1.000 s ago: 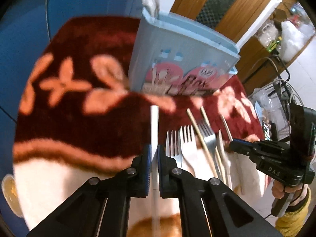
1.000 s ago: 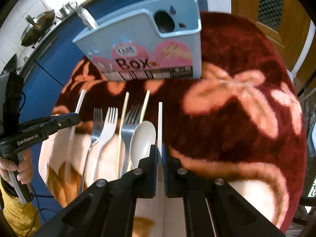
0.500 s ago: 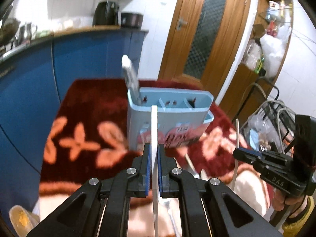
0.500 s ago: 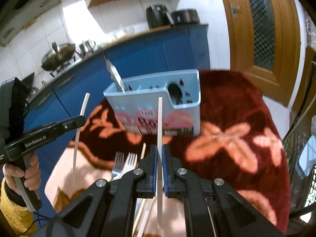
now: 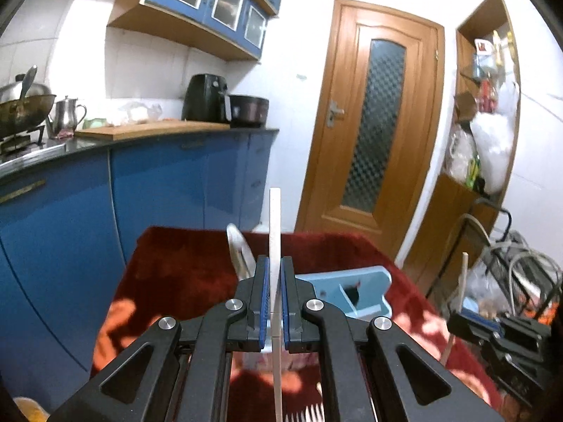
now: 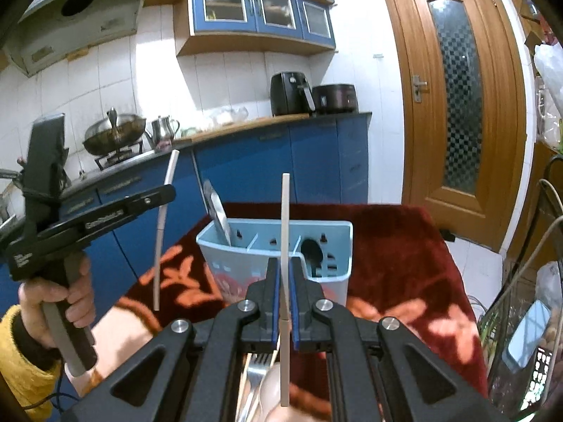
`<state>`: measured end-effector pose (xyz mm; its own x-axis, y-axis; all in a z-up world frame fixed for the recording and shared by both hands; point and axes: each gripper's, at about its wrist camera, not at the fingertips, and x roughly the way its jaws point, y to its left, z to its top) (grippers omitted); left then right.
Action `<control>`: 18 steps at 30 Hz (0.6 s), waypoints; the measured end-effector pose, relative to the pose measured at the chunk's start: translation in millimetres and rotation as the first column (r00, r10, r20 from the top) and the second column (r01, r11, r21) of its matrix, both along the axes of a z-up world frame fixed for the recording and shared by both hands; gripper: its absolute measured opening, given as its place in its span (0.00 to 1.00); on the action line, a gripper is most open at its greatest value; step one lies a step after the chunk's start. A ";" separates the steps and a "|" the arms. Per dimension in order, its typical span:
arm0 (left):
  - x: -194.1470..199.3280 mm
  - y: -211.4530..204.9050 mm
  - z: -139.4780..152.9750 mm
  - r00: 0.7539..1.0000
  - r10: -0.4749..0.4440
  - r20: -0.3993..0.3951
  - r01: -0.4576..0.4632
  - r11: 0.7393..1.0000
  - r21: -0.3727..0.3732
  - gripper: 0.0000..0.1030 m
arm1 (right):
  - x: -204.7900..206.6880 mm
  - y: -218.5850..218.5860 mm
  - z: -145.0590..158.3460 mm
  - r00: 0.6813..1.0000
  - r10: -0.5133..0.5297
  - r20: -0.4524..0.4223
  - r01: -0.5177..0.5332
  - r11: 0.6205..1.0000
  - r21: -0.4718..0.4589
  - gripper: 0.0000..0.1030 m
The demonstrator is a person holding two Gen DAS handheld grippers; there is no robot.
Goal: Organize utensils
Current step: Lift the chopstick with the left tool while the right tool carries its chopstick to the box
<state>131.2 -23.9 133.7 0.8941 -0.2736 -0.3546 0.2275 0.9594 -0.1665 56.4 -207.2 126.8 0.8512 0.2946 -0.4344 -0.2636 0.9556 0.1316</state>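
Note:
My left gripper [image 5: 274, 263] is shut on a white chopstick [image 5: 274, 225] and holds it upright above the table. My right gripper [image 6: 285, 263] is shut on another white chopstick [image 6: 284, 218], also upright. A light blue utensil box [image 6: 278, 239] stands on the red cloth beyond both grippers, with a white spoon [image 6: 216, 211] standing in its left compartment. The box also shows in the left wrist view [image 5: 355, 292]. In the right wrist view the left gripper [image 6: 165, 195] with its chopstick [image 6: 163, 211] is at the left. Forks [image 6: 258, 362] and a spoon lie below my right gripper.
The table has a red flowered cloth [image 6: 397, 246]. Blue kitchen cabinets [image 5: 158, 193] and a counter with pots run behind it. A wooden door [image 5: 373, 133] is at the back right. A wire rack [image 5: 520, 274] with cables stands right of the table.
Both grippers have lifted their chopsticks off the cloth and tilted up to near level. The box now sits lower in both views and the kitchen fills the frames.

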 end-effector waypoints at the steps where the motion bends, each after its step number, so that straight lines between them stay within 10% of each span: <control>1: 2.4 -0.1 1.7 1.000 0.005 0.013 -0.005 1.000 -0.011 0.06 | 3.2 -0.9 2.6 1.000 0.000 0.008 0.000 1.000 0.001 0.06; 18: 47.6 0.5 10.7 0.958 0.157 0.239 -0.138 0.986 -0.092 0.06 | 61.1 -13.6 32.1 0.990 -0.057 0.130 0.054 0.998 0.020 0.06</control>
<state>178.8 -23.3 144.4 0.9833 -0.1492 -0.1039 0.1269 0.9725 -0.1950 117.5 -220.8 158.9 0.9153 0.2516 -0.3145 -0.2262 0.9672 0.1156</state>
